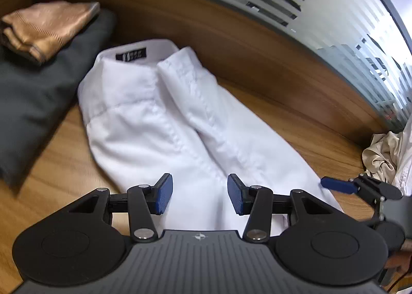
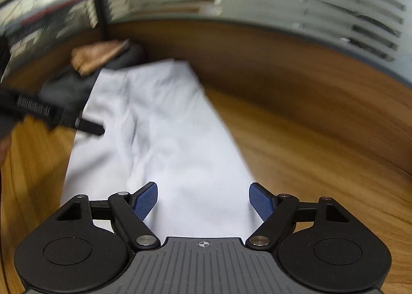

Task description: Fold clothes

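Right now we have the white shirt (image 1: 164, 118) lying lengthwise on the wooden table (image 1: 61, 165), collar at the far end, its sides already brought in to a long narrow strip. Our left gripper (image 1: 199, 197) hangs over the near end of the strip with its blue pads apart and nothing pinched between them. Our right gripper (image 2: 203, 202) is spread wider, the cloth showing between its pads but, as far as we can judge, not clamped; that view is blurred, so contact with the fabric is hard to read.

Several things could spoil the next fold. If we grab only the top layer at the hem, the tucked sides may slide out and the strip will open. If the two grips land unevenly, the fold will come out crooked. Lifting too far could drag the collar toward the grey garment (image 1: 33, 87) with the folded tan cloth (image 1: 49, 26) on it, just beside the shirt. The crumpled cream fabric (image 1: 381, 154) near the right gripper could also snag.
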`<state>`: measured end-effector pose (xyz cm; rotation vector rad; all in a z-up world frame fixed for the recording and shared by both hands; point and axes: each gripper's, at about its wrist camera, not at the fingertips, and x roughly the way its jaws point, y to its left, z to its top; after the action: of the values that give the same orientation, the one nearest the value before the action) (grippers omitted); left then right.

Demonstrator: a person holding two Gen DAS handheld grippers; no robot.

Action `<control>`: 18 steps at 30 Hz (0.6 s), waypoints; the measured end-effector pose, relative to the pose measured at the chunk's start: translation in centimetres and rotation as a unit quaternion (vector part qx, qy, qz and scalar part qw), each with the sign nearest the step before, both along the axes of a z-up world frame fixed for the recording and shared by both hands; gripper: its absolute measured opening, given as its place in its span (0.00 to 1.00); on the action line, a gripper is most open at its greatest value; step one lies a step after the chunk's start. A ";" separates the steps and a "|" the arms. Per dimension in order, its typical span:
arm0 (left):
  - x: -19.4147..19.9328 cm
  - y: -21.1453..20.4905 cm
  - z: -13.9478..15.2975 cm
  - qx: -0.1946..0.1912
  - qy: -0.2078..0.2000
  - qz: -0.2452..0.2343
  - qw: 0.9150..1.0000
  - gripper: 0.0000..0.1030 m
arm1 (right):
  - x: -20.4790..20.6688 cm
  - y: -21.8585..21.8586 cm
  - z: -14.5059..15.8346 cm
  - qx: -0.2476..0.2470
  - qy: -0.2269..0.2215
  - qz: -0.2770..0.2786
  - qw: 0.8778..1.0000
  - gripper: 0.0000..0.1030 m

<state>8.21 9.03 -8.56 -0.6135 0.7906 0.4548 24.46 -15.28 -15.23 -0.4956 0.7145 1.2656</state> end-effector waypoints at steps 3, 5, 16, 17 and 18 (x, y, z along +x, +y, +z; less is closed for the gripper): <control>-0.3 -0.5 -0.2 -0.009 -0.002 0.001 1.000 0.50 | -2.1 0.7 -1.1 -0.019 -0.039 0.051 0.998 0.74; -0.2 -0.9 -0.4 -0.012 0.001 -0.001 1.000 0.50 | -2.8 1.4 -2.0 -0.033 -0.059 0.065 0.996 0.74; -0.6 -2.0 0.0 -0.005 0.006 0.009 1.000 0.53 | -0.1 3.1 -2.1 -0.026 -0.032 0.071 0.997 0.79; -0.7 -2.1 0.1 -0.003 0.007 0.009 1.000 0.54 | 0.1 3.0 -2.6 -0.023 -0.021 0.071 0.997 0.80; -0.9 -2.2 0.2 -0.002 0.008 0.009 1.000 0.54 | 0.4 2.9 -2.8 -0.021 -0.012 0.071 0.997 0.80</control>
<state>7.34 6.85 -8.38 -0.6219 0.8021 0.4744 24.82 -12.34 -17.99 -0.6026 0.6966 1.3774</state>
